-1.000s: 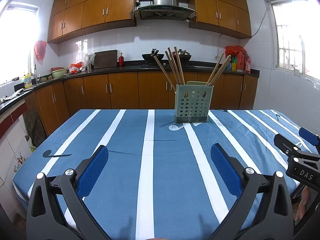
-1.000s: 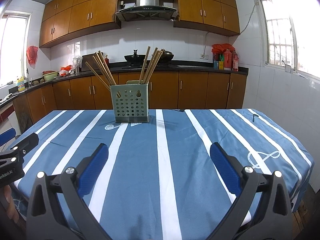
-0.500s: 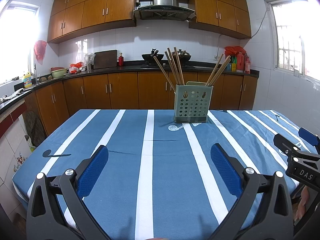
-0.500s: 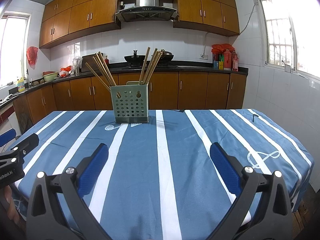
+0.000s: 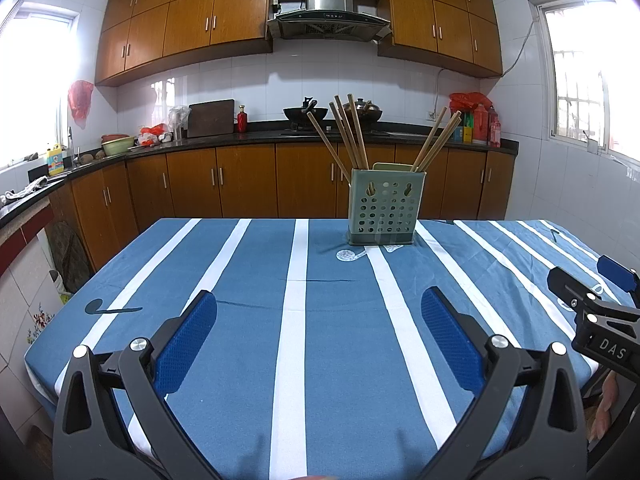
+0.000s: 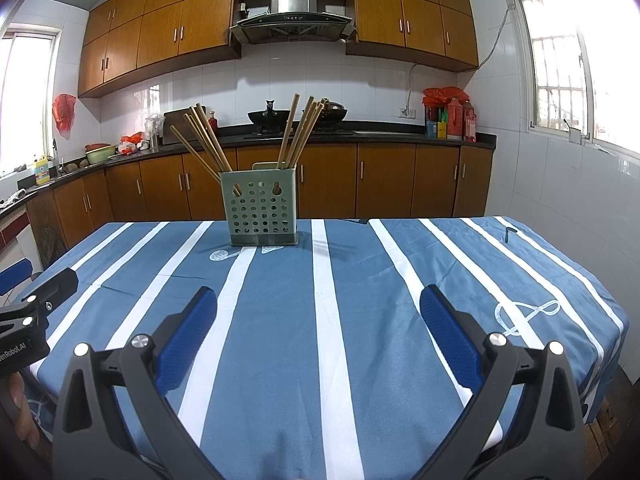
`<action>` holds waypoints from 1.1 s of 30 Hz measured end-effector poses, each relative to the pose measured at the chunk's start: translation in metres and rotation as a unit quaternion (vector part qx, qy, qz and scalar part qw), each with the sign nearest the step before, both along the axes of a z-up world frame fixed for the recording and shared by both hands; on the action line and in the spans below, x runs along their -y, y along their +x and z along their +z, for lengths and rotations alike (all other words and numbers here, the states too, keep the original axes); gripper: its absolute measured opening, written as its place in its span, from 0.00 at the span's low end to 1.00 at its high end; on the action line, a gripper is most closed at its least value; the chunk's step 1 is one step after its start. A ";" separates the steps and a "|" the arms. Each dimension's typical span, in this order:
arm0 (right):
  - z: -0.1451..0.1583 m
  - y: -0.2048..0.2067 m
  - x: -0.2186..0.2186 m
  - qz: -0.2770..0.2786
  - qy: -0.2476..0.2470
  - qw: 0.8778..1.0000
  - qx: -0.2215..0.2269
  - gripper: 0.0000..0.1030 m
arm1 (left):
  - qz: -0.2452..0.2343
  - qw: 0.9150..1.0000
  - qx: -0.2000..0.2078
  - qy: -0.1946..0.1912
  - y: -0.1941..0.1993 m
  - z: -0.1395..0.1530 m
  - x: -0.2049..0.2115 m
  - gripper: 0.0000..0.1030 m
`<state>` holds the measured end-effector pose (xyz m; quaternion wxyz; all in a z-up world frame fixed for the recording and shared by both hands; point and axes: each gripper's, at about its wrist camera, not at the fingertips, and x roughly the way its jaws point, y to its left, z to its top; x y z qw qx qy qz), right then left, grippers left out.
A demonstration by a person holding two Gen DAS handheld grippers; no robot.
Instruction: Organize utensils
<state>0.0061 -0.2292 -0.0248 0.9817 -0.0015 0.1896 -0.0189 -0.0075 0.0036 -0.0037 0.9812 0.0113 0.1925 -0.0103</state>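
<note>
A pale green perforated utensil holder (image 5: 385, 208) (image 6: 262, 212) stands upright near the far edge of the table. Several wooden chopsticks (image 5: 348, 132) (image 6: 208, 140) lean out of it in two bunches, one left and one right. My left gripper (image 5: 318, 316) hovers open over the near part of the striped cloth, nothing between its blue pads. My right gripper (image 6: 318, 312) is also open and empty, well short of the holder. Each gripper shows at the edge of the other's view: the right gripper (image 5: 592, 292) and the left gripper (image 6: 36, 292).
A blue tablecloth with white stripes (image 5: 296, 280) (image 6: 324, 300) covers the table. A small dark L-shaped tool (image 6: 509, 233) lies near its far right edge. Wooden cabinets (image 5: 240, 184) and a countertop with a wok (image 5: 306, 112) run behind the table. A tiled wall (image 6: 560, 184) stands right.
Both views have shifted very slightly; the holder sits almost where it was. Both grippers stay open and empty.
</note>
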 end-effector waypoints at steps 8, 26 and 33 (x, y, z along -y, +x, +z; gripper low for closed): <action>0.000 0.000 0.000 0.000 0.000 1.000 0.000 0.96 | 0.000 1.000 0.000 -0.002 -0.001 0.000 0.002 0.98; -0.001 0.000 0.000 0.000 0.000 1.000 0.000 0.96 | 0.000 1.000 -0.001 -0.002 -0.001 0.000 0.002 0.98; 0.000 0.000 0.000 0.000 0.001 1.000 0.000 0.96 | 0.000 1.000 -0.002 -0.002 -0.001 -0.002 0.005 0.98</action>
